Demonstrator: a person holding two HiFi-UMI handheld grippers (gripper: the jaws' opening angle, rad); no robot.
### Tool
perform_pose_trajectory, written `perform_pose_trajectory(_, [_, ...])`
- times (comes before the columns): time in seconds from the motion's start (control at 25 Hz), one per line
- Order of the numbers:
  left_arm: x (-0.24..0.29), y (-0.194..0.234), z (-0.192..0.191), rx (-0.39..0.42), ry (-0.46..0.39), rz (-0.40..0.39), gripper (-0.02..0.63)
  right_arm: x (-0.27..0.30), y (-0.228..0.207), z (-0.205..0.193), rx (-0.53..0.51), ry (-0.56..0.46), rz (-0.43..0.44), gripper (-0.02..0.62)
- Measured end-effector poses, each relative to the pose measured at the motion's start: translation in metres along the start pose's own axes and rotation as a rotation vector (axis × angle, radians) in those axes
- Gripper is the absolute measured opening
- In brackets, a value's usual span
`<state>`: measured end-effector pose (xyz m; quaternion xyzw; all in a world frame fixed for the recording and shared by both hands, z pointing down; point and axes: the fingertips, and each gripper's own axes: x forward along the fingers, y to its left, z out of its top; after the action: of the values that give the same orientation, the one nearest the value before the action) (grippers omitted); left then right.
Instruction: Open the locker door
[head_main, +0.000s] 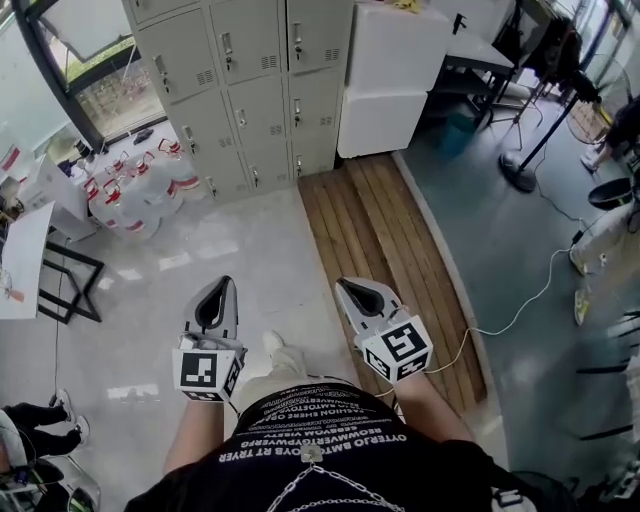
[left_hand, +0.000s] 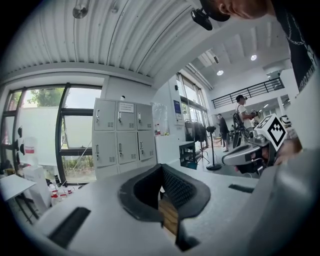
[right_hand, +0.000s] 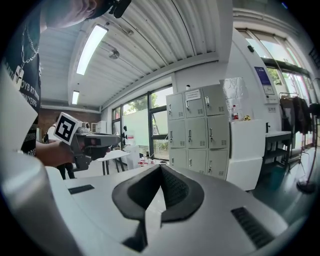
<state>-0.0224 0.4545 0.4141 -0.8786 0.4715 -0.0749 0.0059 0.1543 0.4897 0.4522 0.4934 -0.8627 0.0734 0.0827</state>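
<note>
Both tongs pressed together, lockers way off

Head view: left gripper (head_main: 220, 286) and right gripper (head_main: 347, 288) held low over the floor (head_main: 250, 235), with the lockers (head_main: 240, 90) well ahead, doors closed. Left gripper view: jaws together, nothing pinched. Right gripper view: same deal, empty.

grippers (head_main: 222, 282) (head_main: 342, 284) 2 | locker doors (right_hand: 197, 132) 9 (three rows of three)
</note>
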Motion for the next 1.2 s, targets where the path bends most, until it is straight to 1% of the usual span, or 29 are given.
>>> perform_pose_trajectory(0.2, [0.037,0.004,-0.001,-0.004,0.006,-0.056,-0.008,0.016,-0.017,0.0,0.018,0.019,-0.024,-0.003])
perform_pose_trajectory(0.32, [0.054,0.014,0.004,-0.004,-0.005,-0.074,-0.008,0.035,-0.027,0.004,0.025,0.031,-0.042,-0.003])
perform_pose_trajectory(0.48, [0.069,0.041,0.003,0.005,-0.011,-0.072,-0.008,0.069,-0.03,0.009,0.02,0.036,-0.042,-0.003])
perform_pose_trajectory(0.72, [0.094,0.086,-0.009,-0.007,0.014,-0.072,-0.008,0.13,-0.034,0.018,0.02,0.041,-0.017,-0.003])
perform_pose_trajectory(0.76, [0.098,0.092,-0.01,0.007,0.014,-0.07,-0.008,0.14,-0.034,0.02,0.014,0.044,-0.011,-0.003])
perform_pose_trajectory(0.8, [0.101,0.097,-0.012,0.037,0.014,-0.066,-0.008,0.149,-0.035,0.022,0.007,0.047,-0.007,-0.003])
perform_pose_trajectory(0.88, [0.109,0.104,-0.017,0.127,0.014,-0.074,-0.008,0.166,-0.038,0.027,-0.005,0.049,-0.01,-0.003])
perform_pose_trajectory(0.92, [0.114,0.107,-0.018,0.156,0.012,-0.088,-0.008,0.174,-0.04,0.029,-0.01,0.049,-0.014,-0.003])
perform_pose_trajectory(0.96, [0.118,0.111,-0.019,0.162,0.011,-0.102,-0.008,0.181,-0.042,0.031,-0.014,0.053,-0.02,-0.003])
perform_pose_trajectory(1.12, [0.139,0.131,-0.029,0.104,0.074,-0.166,-0.008,0.202,-0.046,0.033,-0.026,0.09,-0.051,0.002])
perform_pose_trajectory(1.2, [0.151,0.139,-0.032,0.089,0.08,-0.186,-0.008,0.21,-0.049,0.032,-0.026,0.104,-0.068,0.006])
